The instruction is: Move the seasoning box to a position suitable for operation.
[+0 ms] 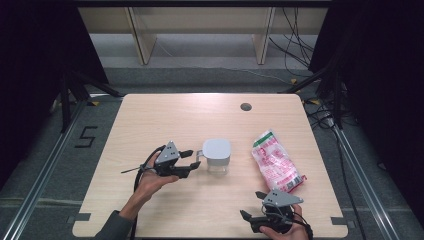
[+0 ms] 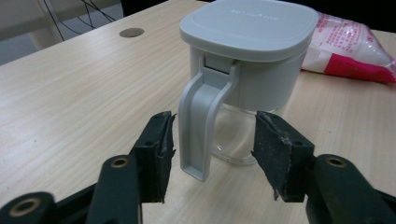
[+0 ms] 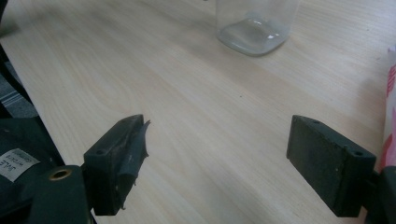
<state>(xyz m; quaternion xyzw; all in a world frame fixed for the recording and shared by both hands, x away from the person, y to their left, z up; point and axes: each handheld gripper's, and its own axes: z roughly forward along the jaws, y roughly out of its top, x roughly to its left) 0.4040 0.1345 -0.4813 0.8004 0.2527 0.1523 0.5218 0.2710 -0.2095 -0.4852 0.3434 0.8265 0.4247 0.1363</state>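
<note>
Between the left tongs [image 2: 212, 154], jaws spread w/ a clear gap each side, sits the pale grey plastic handle [image 2: 201, 126] of a small square canister w/ clear body and grey lid [image 2: 247, 51]. Pads aren't pressing on it; near one is just beside the handle, far one stands apart. So nothing held by the left tongs [image 1: 187, 161] at this moment, seen from the high view too, where they point at the canister [image 1: 216, 155] from its handle side.

Progress, as I judge it: early. Work in hand looks like getting hold of the canister by the handle, maybe to open it and fill from the bag. Lid sits flat and closed, canister upright on the light wooden tabletop [image 1: 165, 120], clear lower part looks empty. Left to do: close on the handle, then whatever follows w/ the lid.

Right tongs [image 3: 215, 163] also spread wide, nothing between them but bare tabletop; ahead of them the canister's clear base [image 3: 254, 28]. From above the right tongs [image 1: 254, 206] hang near the tabletop's near edge, well apart from the canister.

Just beyond the right tongs lies a pink-and-white plastic bag w/ green top strip [image 1: 275, 161], flat on the tabletop, sealed as far as I can tell, beside the canister but not touching.
</note>
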